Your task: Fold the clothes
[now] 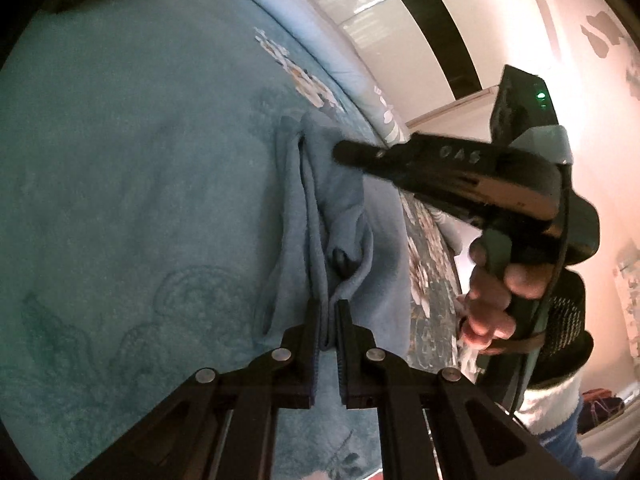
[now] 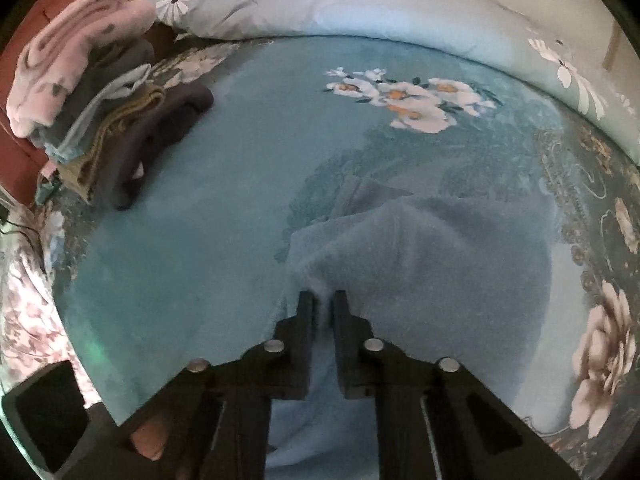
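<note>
Your left gripper (image 1: pixel 329 308) is pinched tight on a fold of the light blue fleece garment (image 1: pixel 320 208), with the cloth bunched up between the two black fingers (image 1: pixel 314 320). That garment lies crumpled in long ridges on the teal bedspread (image 1: pixel 120 200), close to the bed's edge, and runs away from your left claw toward the right one. Further right in the left wrist view, your right gripper (image 1: pixel 340 152) comes in from the side with its dark tip touching the far end of the same garment; your right hand (image 1: pixel 492 300) is wrapped around its handle, and a dark knitted cuff shows at the wrist. Behind it stands a pale wall with a black stripe.

In the right wrist view, a pile of clothes (image 2: pixel 100 100) sits at the far left of the bed: a pink patterned piece on top, with grey, olive and dark pieces under it. Moving right, the bedspread shows a printed spray of white flowers (image 2: pixel 400 100), and a pale blue quilt (image 2: pixel 360 4) with daisies lies bunched along the far edge. Nearer you, your right claw (image 2: pixel 322 304) is clamped narrow on the garment (image 2: pixel 420 248), a tuft of fleece caught between its fingers, and the cloth humps up ahead of them and to their right.
</note>
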Demonstrator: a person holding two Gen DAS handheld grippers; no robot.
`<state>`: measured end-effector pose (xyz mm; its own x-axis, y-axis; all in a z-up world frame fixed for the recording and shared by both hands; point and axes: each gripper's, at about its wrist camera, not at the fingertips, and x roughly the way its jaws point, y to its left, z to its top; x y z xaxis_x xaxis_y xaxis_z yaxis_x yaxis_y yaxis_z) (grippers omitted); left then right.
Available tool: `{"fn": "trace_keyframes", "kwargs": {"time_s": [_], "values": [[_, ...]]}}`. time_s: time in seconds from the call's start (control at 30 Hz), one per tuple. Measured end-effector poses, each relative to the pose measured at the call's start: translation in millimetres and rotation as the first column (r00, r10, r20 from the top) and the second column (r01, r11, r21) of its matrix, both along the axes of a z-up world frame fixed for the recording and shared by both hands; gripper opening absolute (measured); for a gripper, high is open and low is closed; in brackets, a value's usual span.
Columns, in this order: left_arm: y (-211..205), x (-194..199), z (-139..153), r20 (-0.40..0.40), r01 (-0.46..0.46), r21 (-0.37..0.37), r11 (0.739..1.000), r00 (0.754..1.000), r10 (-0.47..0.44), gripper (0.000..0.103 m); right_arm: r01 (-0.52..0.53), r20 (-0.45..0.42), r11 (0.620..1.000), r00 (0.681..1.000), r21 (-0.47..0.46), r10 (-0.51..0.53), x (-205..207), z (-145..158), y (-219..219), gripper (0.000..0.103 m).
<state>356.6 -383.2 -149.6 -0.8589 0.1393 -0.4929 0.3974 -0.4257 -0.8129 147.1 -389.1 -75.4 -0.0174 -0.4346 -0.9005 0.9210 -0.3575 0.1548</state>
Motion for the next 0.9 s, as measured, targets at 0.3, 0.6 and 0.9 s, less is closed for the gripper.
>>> {"fn": "trace_keyframes", "kwargs": {"time_s": [0.3,0.6,0.9], "values": [[-2,-1,-7,0.005,-0.004,0.022,1.0,1.0,0.004,0.008,0.038,0.054,0.999,0.998,-0.034,-0.036,-8,3,-18,0.004],[-4,0,7,-0.035,0.017,-0.01,1.0,0.999,-0.017,0.009,0.019,0.107,0.996,0.994,-0.089,-0.009,-10,15,-7,0.007],[-46,-23,41,0.005,-0.007,-0.149,0.989,1.0,0.008,0.065,0.216,0.189,0.949,0.966,-0.228,-0.175,-49,14,118,0.037]]}}
